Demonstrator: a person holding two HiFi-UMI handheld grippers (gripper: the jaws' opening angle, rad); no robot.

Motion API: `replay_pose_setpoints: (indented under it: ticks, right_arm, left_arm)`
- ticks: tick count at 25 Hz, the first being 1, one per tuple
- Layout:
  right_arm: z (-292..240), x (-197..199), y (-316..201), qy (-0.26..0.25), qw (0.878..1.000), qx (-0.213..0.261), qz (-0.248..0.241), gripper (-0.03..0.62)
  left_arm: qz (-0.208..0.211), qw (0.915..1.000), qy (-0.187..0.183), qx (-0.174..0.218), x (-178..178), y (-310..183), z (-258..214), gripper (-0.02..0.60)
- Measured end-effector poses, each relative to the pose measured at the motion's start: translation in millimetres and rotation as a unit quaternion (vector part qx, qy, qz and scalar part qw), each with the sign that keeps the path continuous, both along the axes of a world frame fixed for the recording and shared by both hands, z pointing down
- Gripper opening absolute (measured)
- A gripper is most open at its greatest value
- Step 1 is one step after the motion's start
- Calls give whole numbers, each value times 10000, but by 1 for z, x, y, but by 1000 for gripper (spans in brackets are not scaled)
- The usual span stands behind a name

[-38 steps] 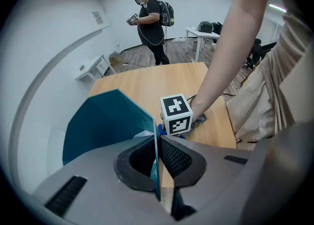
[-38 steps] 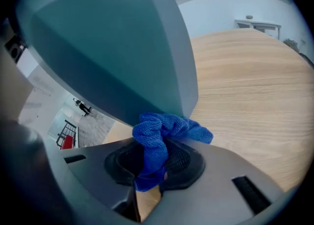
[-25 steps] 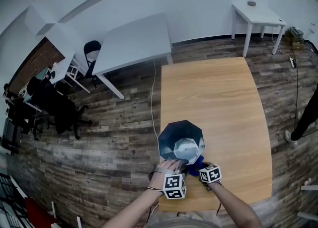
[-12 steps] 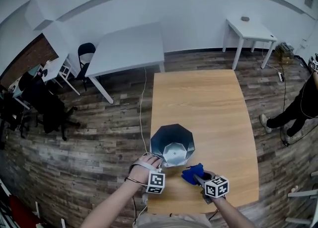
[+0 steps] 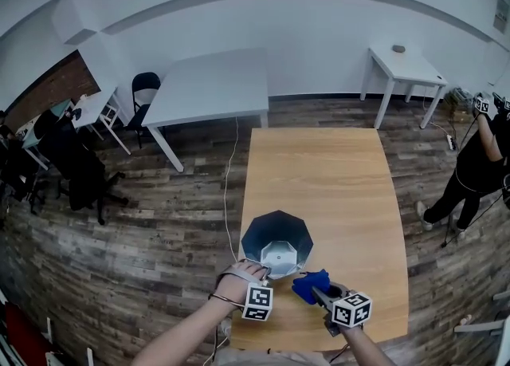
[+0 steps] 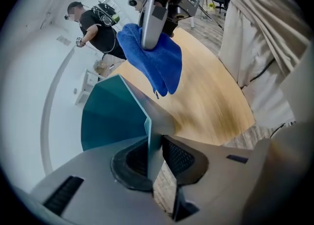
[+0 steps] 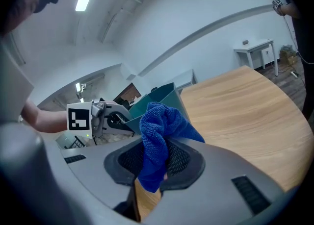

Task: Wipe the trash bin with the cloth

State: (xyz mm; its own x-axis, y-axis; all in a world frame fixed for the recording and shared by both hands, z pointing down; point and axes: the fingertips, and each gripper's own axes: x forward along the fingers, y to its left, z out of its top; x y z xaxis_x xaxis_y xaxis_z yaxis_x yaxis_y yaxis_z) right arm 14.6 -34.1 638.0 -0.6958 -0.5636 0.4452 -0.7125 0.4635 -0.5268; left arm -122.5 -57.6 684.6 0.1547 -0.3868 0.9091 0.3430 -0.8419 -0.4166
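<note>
Room: grey wood-plank floor (image 5: pixel 143 221), white walls, a large white table (image 5: pixel 211 85) and a small white table (image 5: pixel 402 65) along the far wall, and a black chair (image 5: pixel 146 85) at the left. A person in dark clothing (image 5: pixel 478 157) stands at the right edge. A wooden table (image 5: pixel 319 165) occupies the centre.

Trash bin (image 5: pixel 276 241): a dark teal, faceted, open-topped container. It stands upright on the near left part of the wooden table, close to that table's left edge.

Left gripper (image 5: pixel 267 271): positioned at the near rim of the trash bin, pointing steeply down. In the left gripper view the thin wall of the bin stands edge-on between the two pads. The jaws have just been closing and are now narrowed onto that wall, with the pads against it on both sides – the bin is gripped at its rim.

Right gripper (image 5: pixel 321 294): positioned just to the right of the bin, near the table's front edge. Its jaws are closed on a blue cloth (image 5: pixel 311 283), which is bunched between the pads and bulges out ahead of them.

Cloth position: the left gripper view shows the cloth hanging from the right gripper above the table top – near the bin's upper edge, but not in contact with it.
</note>
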Motion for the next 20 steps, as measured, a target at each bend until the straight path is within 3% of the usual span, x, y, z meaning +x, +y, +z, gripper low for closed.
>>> replay_pose_setpoints:
  ticks: [11, 20]
  right_arm:
    - [-37, -46, -11, -434, 9977, 220, -465, 80]
    - [18, -70, -18, -308, 9983, -146, -474, 80]
  left_arm:
    - [-232, 9987, 138, -439, 17, 8, 3, 43]
    - [-106, 9986, 161, -487, 17, 11, 3, 43]
